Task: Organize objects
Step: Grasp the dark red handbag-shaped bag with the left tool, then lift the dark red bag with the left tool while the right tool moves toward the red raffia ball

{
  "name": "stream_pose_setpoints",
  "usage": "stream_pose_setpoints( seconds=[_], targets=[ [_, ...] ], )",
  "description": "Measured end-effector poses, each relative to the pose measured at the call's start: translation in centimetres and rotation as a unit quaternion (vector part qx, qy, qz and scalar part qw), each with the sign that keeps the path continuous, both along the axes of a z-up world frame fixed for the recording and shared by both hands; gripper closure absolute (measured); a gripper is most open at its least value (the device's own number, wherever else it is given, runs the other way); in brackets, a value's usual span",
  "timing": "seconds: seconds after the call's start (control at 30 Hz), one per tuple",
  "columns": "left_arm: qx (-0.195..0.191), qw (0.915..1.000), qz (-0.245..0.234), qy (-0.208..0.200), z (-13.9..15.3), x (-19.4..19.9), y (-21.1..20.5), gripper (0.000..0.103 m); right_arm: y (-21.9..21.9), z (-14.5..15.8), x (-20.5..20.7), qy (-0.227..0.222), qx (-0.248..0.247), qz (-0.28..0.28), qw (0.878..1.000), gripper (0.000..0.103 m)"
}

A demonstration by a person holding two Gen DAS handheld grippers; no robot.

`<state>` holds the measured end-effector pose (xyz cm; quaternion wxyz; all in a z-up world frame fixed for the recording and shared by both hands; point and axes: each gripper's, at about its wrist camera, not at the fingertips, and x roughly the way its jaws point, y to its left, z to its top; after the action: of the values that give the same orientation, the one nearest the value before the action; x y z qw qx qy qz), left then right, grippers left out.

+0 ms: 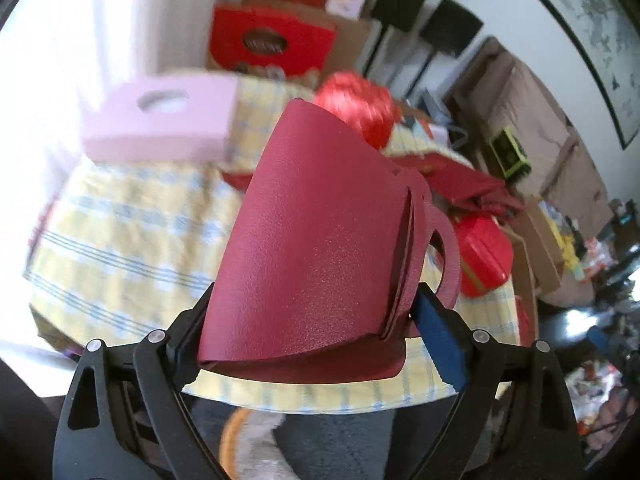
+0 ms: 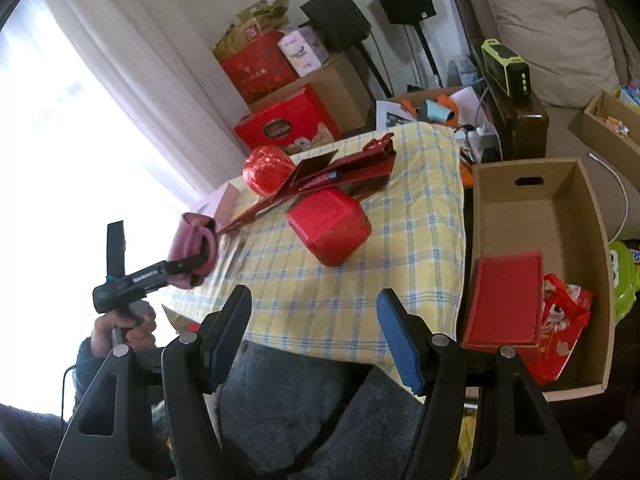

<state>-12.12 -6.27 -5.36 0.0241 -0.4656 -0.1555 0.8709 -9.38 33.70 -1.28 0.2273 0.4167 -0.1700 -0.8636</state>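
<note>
Left gripper (image 1: 316, 344) is clamped on a dark red leather pouch (image 1: 316, 240), its pads pressing the pouch's two sides near the lower end. In the left wrist view the pouch fills the middle, its long axis running from the jaws up toward 12 o'clock, tilted a little to 11, with the narrow far end pointing away over the table. A looped strap (image 1: 440, 248) hangs off its edge at 3 o'clock. From the right wrist view the same pouch (image 2: 192, 256) sits at 9 o'clock, held off the near left corner of the yellow checked tablecloth (image 2: 400, 240), and a hand (image 2: 124, 328) grips the handle below it.

Right gripper (image 2: 314, 332) stands open with nothing between its blue pads, above the cloth's near edge.

On the cloth lie a red rounded box (image 2: 328, 228) at centre, a red ribbon ball (image 2: 268, 168) toward 11 o'clock, and a long red open case (image 2: 340, 172) lying slantwise behind them (its contents are too small to tell). At 3 o'clock a cardboard box (image 2: 576, 216) holds a flat red box (image 2: 504, 300) and a red printed bag (image 2: 560, 320). A pink box (image 1: 164, 120) appears blurred at 10 o'clock in the left view.
</note>
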Motion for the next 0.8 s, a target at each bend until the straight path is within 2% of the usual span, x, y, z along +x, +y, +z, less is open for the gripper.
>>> stream_pose_setpoints(
  seconds=[0.1, 0.27, 0.43, 0.53, 0.67, 0.8],
  targets=[
    [-0.048, 0.9981, 0.022, 0.030, 1.7, 1.1, -1.1, 0.014, 0.2, 0.0, -0.1, 0.000, -0.001, -0.007, 1.000, 0.034],
    [-0.079, 0.9938, 0.052, 0.059, 3.5, 1.6, -3.0, 0.014, -0.6, -0.4, -0.6, -0.007, -0.004, -0.007, 1.000, 0.032],
    [-0.075, 0.9925, 0.068, 0.069, 3.7, 2.2, -4.6, 0.014, -3.7, -1.1, -1.4, -0.026, 0.009, 0.029, 0.999, 0.032],
    [-0.087, 0.9908, 0.072, 0.074, 3.5, 2.3, -4.8, 0.014, -5.6, -0.5, -2.1, -0.026, 0.027, 0.045, 0.998, 0.032],
    [-0.090, 0.9907, 0.070, 0.074, 2.9, 2.4, -5.4, 0.014, -8.0, 0.7, -2.7, -0.012, 0.044, 0.062, 0.997, 0.025],
    [-0.088, 0.9904, 0.072, 0.079, 2.5, 2.7, -6.3, 0.014, -10.2, 1.0, -3.4, -0.015, 0.066, 0.073, 0.995, 0.023]
  ],
)
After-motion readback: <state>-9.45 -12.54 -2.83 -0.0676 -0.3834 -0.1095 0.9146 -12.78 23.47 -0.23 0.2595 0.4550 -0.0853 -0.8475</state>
